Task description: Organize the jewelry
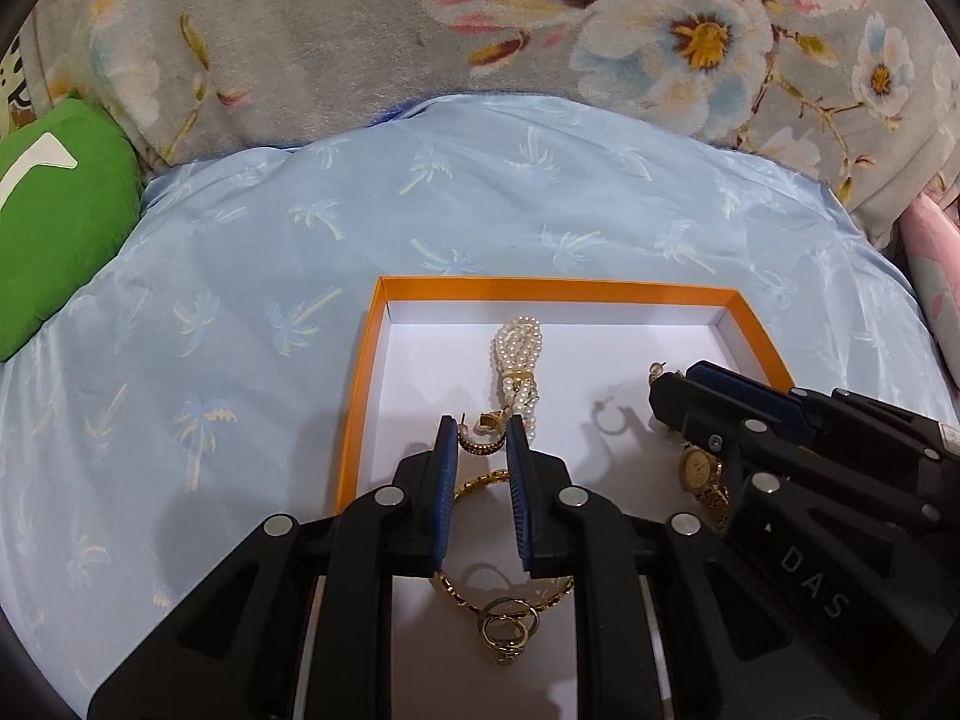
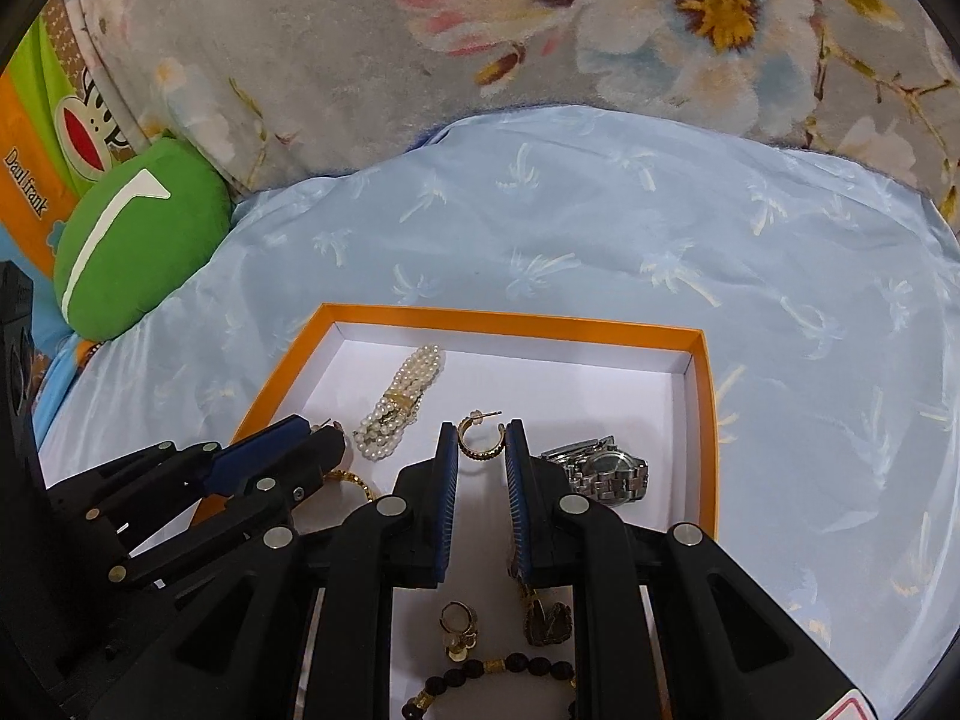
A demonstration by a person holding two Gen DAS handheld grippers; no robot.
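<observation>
— Since each gripper pinches one gold hoop earring, are they being paired?

— Probably. The left gripper (image 1: 478, 438) holds a hoop (image 1: 480, 441), the right gripper (image 2: 480, 441) its twin (image 2: 480, 441), both just above the orange box (image 2: 707, 420), near the pearl bracelet (image 2: 399, 402) and silver watch (image 2: 600, 471).

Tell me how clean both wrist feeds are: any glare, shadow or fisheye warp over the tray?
Left wrist: no glare, sharp; soft shadows beside the hoop earring on the tray floor; its orange rim bows. Right wrist: equally sharp; dark vignette at corners; silver watch shows mild highlights only.
</observation>
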